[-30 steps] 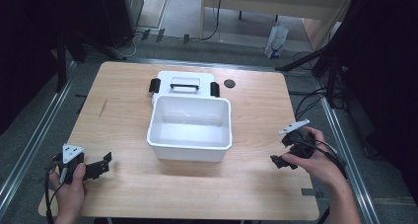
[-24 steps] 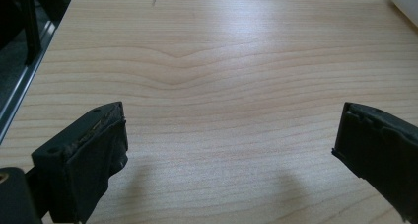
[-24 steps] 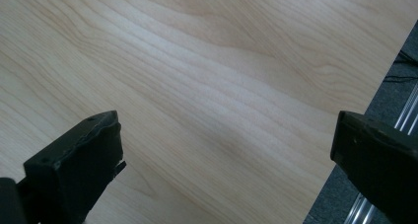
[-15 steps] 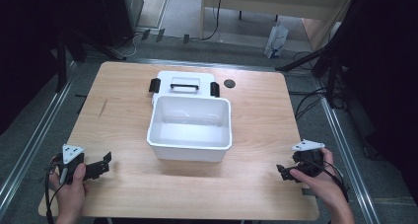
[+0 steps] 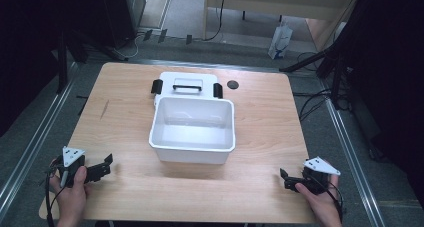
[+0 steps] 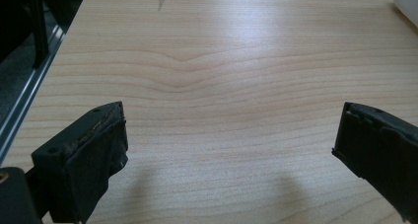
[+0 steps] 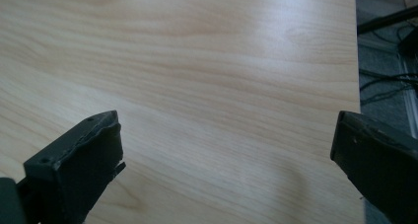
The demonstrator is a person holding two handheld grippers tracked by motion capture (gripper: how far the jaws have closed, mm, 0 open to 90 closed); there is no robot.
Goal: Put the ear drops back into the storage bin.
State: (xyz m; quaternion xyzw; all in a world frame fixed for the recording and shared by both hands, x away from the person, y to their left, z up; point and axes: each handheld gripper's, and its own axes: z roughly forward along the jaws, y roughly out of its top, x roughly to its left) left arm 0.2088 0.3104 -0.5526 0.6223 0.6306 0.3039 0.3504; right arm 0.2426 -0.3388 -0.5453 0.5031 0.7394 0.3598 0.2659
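A white bin (image 5: 192, 131) sits open and apparently empty at the middle of the wooden counter (image 5: 125, 87), its long axis running across the counter from the person's left to right. Its white lid (image 5: 187, 84), with a dark handle on top and black latches at both ends, lies flat just behind the bin, touching or nearly touching the far wall. A small dark round disc (image 5: 232, 84) rests on the counter just to the right of the lid; what it is cannot be told from here.

Both grippers are at the near edge, well apart from the bin. The left gripper (image 5: 104, 168) is held at the near-left corner with its jaws pointing toward the right, so the bin lies ahead of it and farther up the counter. The right gripper (image 5: 283, 178) is at the near-right corner with its jaws pointing left. The left looks slightly nearer to the bin, though the difference is small.

In the left gripper view the jaws (image 6: 226, 145) stand wide apart over bare wood, holding nothing; the right gripper view shows the same, jaws (image 7: 226, 150) spread and empty, with the counter's edge and floor cables beyond.

The counter is pale grained wood. Around it are grey floor, metal rails, trailing cables and a wooden bench at the back.
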